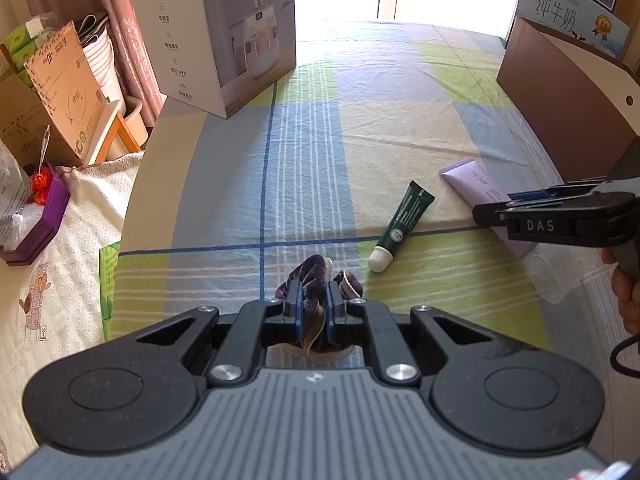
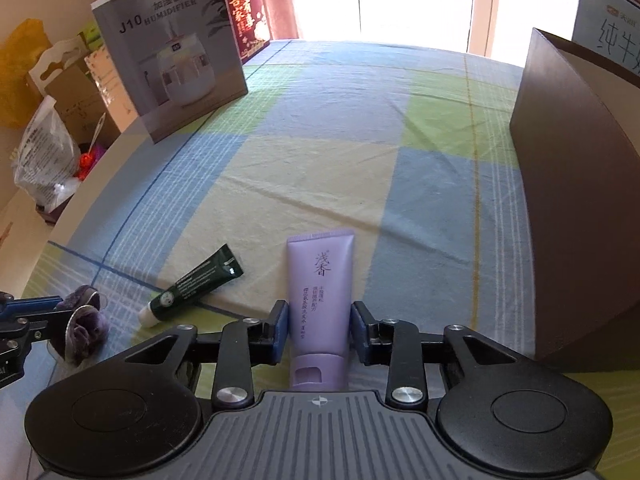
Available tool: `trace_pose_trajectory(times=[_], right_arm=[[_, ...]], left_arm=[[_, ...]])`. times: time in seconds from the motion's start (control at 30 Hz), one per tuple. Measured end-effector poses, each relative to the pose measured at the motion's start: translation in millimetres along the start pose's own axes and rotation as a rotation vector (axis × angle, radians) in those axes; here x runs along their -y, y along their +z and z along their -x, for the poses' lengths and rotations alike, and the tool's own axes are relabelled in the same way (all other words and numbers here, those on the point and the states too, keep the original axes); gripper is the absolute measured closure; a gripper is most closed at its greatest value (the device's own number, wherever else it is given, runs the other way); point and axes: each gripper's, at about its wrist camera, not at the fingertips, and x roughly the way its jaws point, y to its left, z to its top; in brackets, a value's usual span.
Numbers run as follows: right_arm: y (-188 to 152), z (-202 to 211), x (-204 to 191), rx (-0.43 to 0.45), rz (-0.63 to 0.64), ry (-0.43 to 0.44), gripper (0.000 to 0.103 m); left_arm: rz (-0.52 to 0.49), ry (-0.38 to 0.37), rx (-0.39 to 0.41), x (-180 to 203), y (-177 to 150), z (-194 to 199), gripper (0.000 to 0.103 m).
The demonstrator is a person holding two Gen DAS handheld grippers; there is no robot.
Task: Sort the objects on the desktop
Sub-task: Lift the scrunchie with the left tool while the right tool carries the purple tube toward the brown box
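The left gripper (image 1: 313, 300) is held low over the checked cloth (image 1: 304, 152) of the counter, its jaws closed narrowly on a purple fabric scrunchie (image 1: 314, 280) at the near edge; the right gripper (image 2: 319, 330) is levelled just above the cloth, its jaws spread wide on either side of a lilac tube (image 2: 320, 300), which lies flat with its cap toward the camera, no clamping being seen; a hand (image 1: 628, 292) is seen on the right handle; a dark green tube (image 1: 402, 226) lies between the two; a brown box (image 2: 580, 200) stands at the right, its contents hidden; a humidifier box (image 1: 224, 32) stands far left.
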Motion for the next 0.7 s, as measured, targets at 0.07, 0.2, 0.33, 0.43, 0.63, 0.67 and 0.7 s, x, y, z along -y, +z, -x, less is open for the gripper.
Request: trace_pose_trajectory(times=[0.07, 0.2, 0.33, 0.43, 0.63, 0.67, 0.7], right_arm=[[-5, 2, -7, -0.024, 0.016, 0.022, 0.073], [-21, 8, -19, -0.063, 0.040, 0.074, 0.073], [-39, 22, -25, -0.095, 0.082, 0.111, 0.073], [-56, 35, -24, -0.120, 0.110, 0.150, 0.073], [-96, 70, -2, -0.145, 0.136, 0.182, 0.073], [-102, 75, 4, -0.146, 0.132, 0.176, 0.073], [-107, 80, 11, -0.147, 0.124, 0.167, 0.073]], left_arm=[[-0.002, -0.001, -0.003, 2, -3, 3, 0.094], [-0.005, -0.004, -0.011, 6, -9, 8, 0.094], [-0.004, -0.022, -0.023, 12, -18, 16, 0.094], [-0.011, -0.033, -0.036, 19, -26, 22, 0.094], [-0.052, -0.076, -0.064, 46, -44, 34, 0.099], [-0.055, -0.088, -0.070, 51, -47, 35, 0.099], [-0.057, -0.101, -0.076, 56, -50, 36, 0.099]])
